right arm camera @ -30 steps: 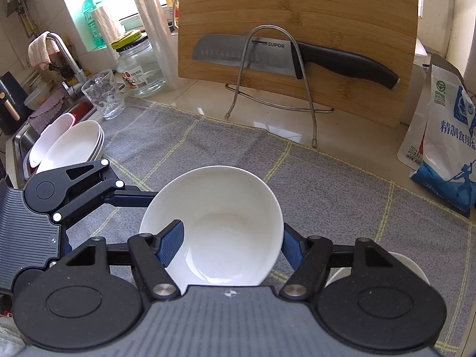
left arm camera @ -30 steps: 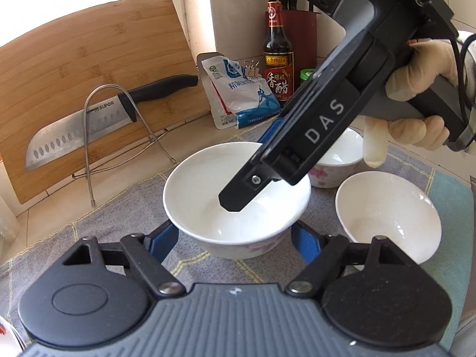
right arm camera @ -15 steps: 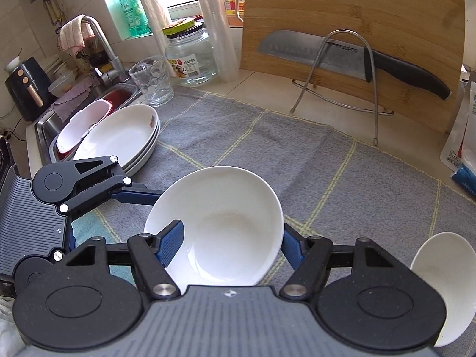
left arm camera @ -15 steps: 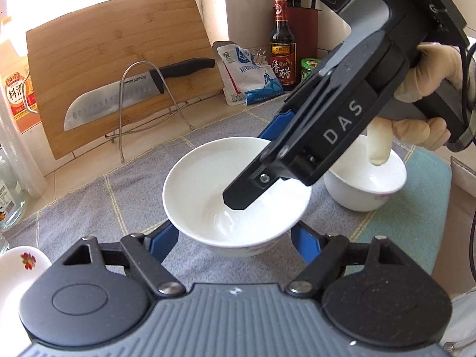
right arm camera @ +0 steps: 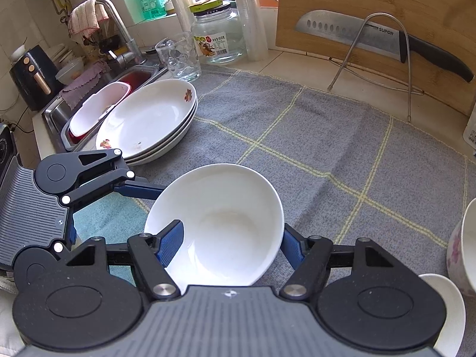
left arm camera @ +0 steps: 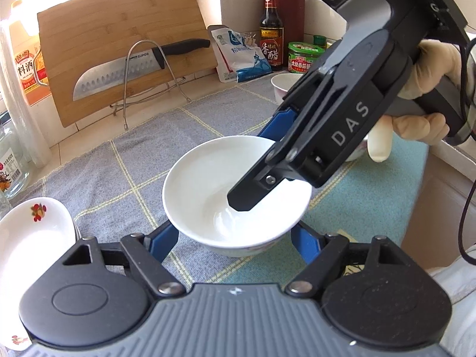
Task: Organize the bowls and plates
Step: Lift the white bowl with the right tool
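Note:
A white bowl [left arm camera: 208, 190] [right arm camera: 226, 223] is held just above the grey checked cloth [right arm camera: 312, 136]. My left gripper [left arm camera: 235, 235] is shut on the bowl, its blue fingers against the bowl's outer sides. My right gripper [right arm camera: 229, 244] is shut on the same bowl's rim, one finger inside and one outside; it also shows in the left wrist view [left arm camera: 321, 136], reaching in from the right. A stack of white flowered plates [right arm camera: 148, 122] lies at the cloth's left end, next to the sink; its edge shows in the left wrist view [left arm camera: 29, 232].
Two more bowls [right arm camera: 461, 244] stand at the right. A bamboo board [left arm camera: 125, 59] with a knife [left arm camera: 131, 68] on a wire stand leans at the back. A jar [right arm camera: 220, 38] and glass [right arm camera: 178, 56] stand near the sink [right arm camera: 98, 110]. Sauce bottle [left arm camera: 270, 29] and salt bag [left arm camera: 241, 56] stand behind.
Both grippers have carried the bowl leftward along the cloth, toward the stack of plates. The other bowls have slid to the right edge of view.

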`<state>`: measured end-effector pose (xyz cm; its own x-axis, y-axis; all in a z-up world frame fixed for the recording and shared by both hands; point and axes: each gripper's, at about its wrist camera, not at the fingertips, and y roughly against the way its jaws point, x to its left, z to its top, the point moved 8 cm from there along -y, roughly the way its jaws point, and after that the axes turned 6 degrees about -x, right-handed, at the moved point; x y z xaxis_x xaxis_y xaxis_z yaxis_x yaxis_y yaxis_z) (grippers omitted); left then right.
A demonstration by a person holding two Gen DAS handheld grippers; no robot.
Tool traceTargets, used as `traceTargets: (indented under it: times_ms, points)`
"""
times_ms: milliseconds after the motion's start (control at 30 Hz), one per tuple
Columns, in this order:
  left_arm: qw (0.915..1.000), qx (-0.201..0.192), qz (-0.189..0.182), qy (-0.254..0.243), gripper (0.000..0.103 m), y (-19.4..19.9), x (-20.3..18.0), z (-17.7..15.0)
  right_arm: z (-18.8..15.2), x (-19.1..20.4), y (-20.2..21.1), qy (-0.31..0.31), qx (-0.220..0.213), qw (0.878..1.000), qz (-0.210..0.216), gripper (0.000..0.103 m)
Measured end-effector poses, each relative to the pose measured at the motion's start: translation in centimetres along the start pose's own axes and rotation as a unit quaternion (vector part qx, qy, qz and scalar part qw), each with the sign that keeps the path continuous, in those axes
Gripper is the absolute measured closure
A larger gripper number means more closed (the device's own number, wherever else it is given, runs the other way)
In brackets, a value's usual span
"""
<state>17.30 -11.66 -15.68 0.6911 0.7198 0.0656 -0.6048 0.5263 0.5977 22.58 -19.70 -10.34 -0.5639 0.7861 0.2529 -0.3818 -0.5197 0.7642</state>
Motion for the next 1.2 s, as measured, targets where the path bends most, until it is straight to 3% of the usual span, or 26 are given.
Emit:
traceTargets:
  times_ms: [700,800,933,1200]
  points:
    - [0.9993,0.021,-0.032,0.000,0.021,1.4,-0.4,-1.6,-1.8,1.3,-1.2,-0.020,0.022,1.000,0.003,0.026]
    - [0.9992,0.019,-0.036,0.000,0.021,1.3,-0.3,-1.5,-1.9,1.5,-1.3,-0.020,0.019,1.000,0.005,0.022]
    - [0.9988,0.021,-0.043,-0.011,0.020,1.2,-0.6,-1.9,-1.5,1.8,-1.1,-0.007,0.001,1.000,-0.006,0.001]
    - [0.9981,0.018,-0.060,0.001,0.019,1.5,-0.4,-2.0,-1.1,1.5,-0.7,0.001,-0.026,0.999,-0.040,0.000]
